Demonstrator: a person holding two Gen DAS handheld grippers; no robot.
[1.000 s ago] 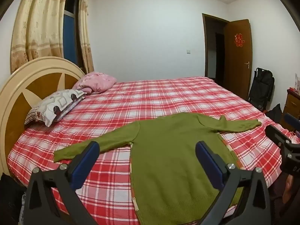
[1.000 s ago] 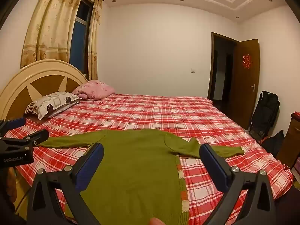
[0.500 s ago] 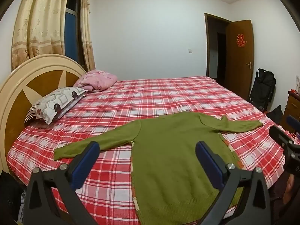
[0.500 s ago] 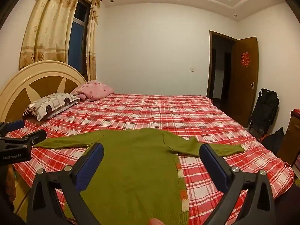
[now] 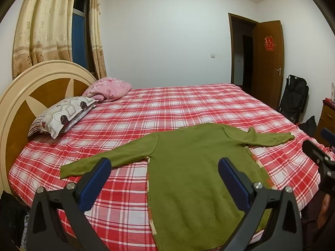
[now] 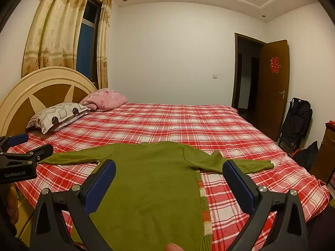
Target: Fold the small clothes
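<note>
A green knit sweater (image 5: 192,167) lies flat on the red plaid bed (image 5: 167,108), both sleeves spread out, hem toward me. It also shows in the right wrist view (image 6: 155,184). My left gripper (image 5: 164,169) is open and empty, held above the sweater's near left part. My right gripper (image 6: 168,171) is open and empty, above the sweater's near right part. Each gripper shows at the edge of the other's view: the right gripper (image 5: 318,152) and the left gripper (image 6: 23,152).
A patterned pillow (image 5: 62,115) and a pink pillow (image 5: 108,89) lie by the round headboard (image 5: 27,90) at left. An open brown door (image 5: 270,62), a black bag (image 5: 293,98) and a wooden cabinet (image 5: 326,119) stand at right.
Both grippers have lifted and drawn back slightly, so the views shift a little. The sweater has not moved and both grippers stay open.
</note>
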